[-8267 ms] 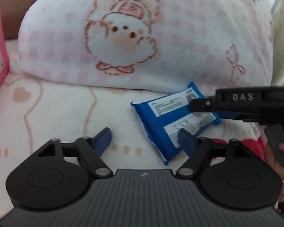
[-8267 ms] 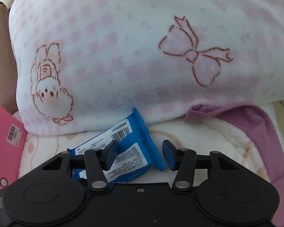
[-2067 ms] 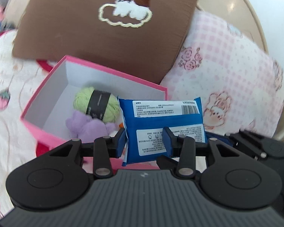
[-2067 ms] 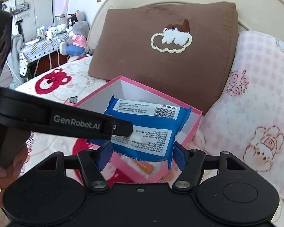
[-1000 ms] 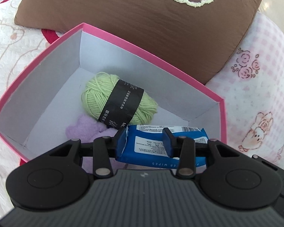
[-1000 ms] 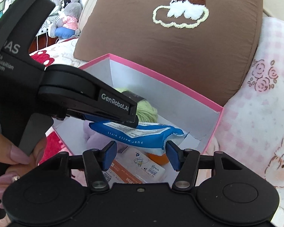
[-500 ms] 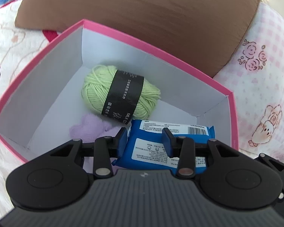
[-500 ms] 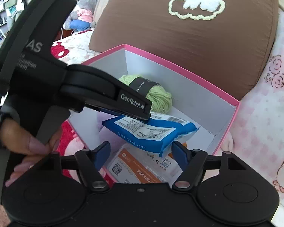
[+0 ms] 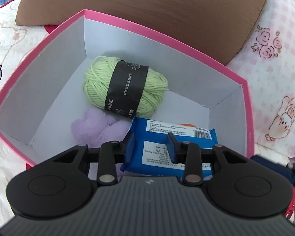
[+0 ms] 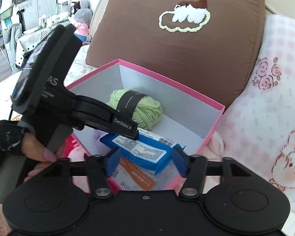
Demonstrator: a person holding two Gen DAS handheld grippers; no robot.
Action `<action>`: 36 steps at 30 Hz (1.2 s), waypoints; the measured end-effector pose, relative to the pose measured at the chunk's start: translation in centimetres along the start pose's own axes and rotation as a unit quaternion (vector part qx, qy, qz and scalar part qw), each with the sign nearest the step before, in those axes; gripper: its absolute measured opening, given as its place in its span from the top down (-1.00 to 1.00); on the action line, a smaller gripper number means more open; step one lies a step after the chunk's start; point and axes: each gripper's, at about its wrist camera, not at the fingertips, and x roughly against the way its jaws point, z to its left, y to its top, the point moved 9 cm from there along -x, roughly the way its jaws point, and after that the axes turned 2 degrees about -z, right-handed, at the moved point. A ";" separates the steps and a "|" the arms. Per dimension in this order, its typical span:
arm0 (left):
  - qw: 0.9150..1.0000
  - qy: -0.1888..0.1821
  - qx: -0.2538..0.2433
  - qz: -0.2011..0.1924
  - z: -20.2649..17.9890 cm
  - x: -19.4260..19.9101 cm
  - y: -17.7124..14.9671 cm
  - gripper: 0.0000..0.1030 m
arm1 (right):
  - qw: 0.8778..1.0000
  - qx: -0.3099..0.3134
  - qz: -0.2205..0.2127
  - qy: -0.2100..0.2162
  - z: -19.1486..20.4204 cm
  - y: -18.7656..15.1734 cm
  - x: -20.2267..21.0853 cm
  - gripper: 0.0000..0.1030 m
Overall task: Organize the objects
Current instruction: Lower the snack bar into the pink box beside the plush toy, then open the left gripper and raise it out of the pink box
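My left tongs point(image 9: 150, 144), closing tighter on the blue wipes pack point(image 10: 145, 150), have lowered it into the pink box point(image 9: 167, 32) beside the green yarn point(image 9: 125, 87), while my right tongs point(image 10: 145, 164) have let go and are closing on nothing, so only release remains.

A pink box point(image 9: 186, 45) with a pale grey-white inside is seen, holding a light green yarn ball point(image 9: 125, 90) banded in black, a lilac plush point(image 9: 96, 127) and a blue wipes pack point(image 9: 177, 147) with white labels. An orange-and-white packet point(image 10: 135, 177) is noted beneath. A brown cushion point(image 10: 186, 49) with a white cloud motif and a pink-checked pillow point(image 10: 275, 102) are shown behind.
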 end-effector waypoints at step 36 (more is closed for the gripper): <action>0.999 -0.022 0.022 -0.034 -1.4 4.4 0.5 0.43 | 0.999 -0.002 0.051 -0.015 0.9 -1.1 -0.9 0.41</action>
